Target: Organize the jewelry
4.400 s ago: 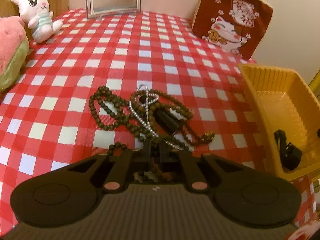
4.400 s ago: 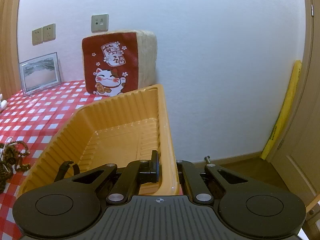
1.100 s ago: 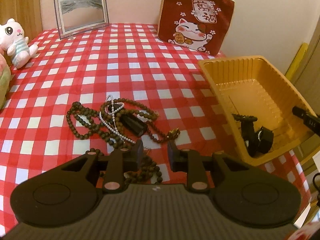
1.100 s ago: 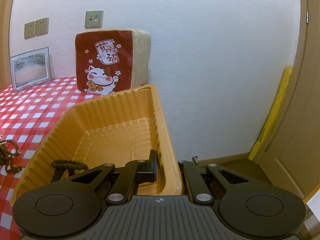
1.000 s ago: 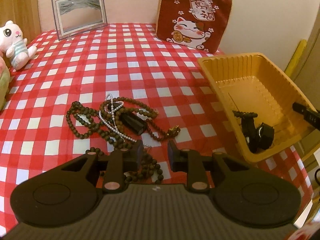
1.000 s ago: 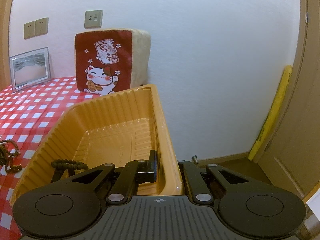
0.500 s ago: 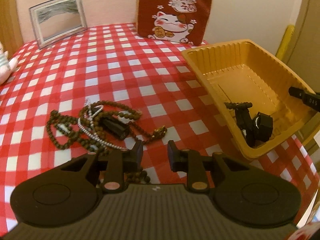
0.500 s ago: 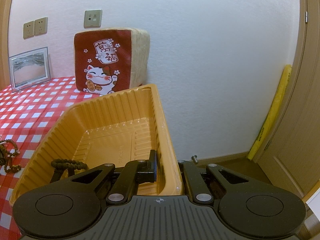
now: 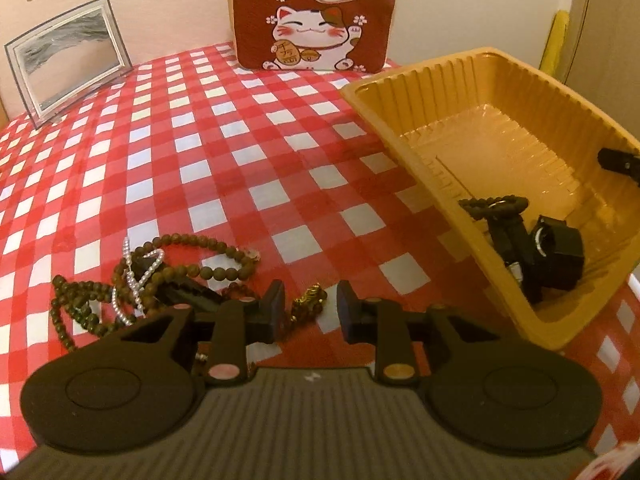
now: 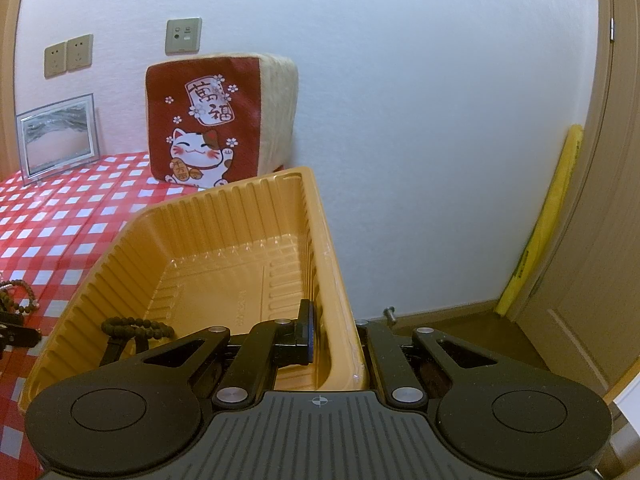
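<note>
On the red-checked tablecloth, the right gripper pinches the orange tray's side wall, steadying it; a black bracelet already lies inside. The left gripper hangs spread and empty over the tangled bead necklaces, its jaws either side of a gold charm. Tugging the charm could drag the whole knot along.

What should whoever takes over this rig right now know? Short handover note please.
Left gripper: open, empty, just above the gold charm at the edge of the bead pile.
Right gripper: shut on the near wall of the orange tray, steadying it.
Done: a black beaded piece with a black clasp lies in the tray.
Left: brown bead strands, pearl chain and charm, all on the checked cloth.
</note>
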